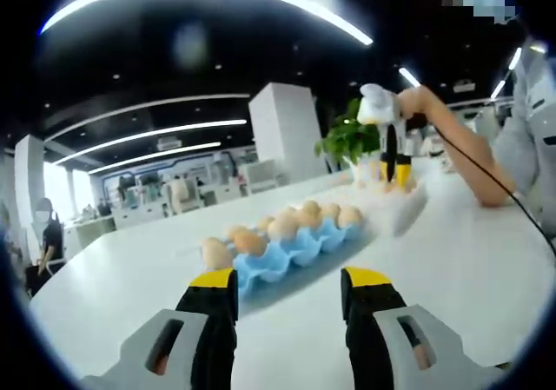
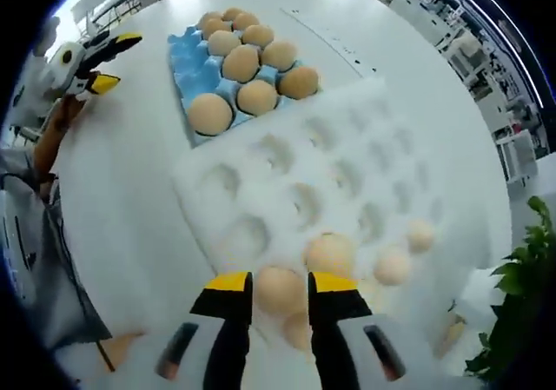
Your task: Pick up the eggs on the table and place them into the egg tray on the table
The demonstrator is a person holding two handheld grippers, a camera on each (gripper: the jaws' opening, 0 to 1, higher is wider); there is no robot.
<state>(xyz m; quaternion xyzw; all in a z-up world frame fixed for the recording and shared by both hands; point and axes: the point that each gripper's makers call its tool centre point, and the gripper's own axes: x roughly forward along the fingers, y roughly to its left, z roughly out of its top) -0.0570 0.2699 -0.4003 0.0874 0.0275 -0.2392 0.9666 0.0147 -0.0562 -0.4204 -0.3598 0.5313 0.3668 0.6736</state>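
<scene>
In the right gripper view, the right gripper (image 2: pixel 280 287) has its yellow-tipped jaws set on either side of one egg (image 2: pixel 278 291) that sits in a dimple of the white foam pad (image 2: pixel 347 181); the tips look to be touching its flanks, though I cannot tell whether they already grip it firmly. Just beside it lie more loose eggs (image 2: pixel 330 253), a few further along the pad's near edge. Beyond the pad, touching its far corner, is the blue egg tray (image 2: pixel 187 69), mostly filled with eggs, with bare cups along its left side. In the left gripper view, the left gripper (image 1: pixel 289 287) hovers with jaws wide apart and nothing between them, pointed at the tray's near end above the white tabletop (image 1: pixel 469 260). The step in hand appears to be the pick of the egg on the pad. The next move calls for a gentle, even squeeze, a straight lift, then a carry across to a free blue cup.
</scene>
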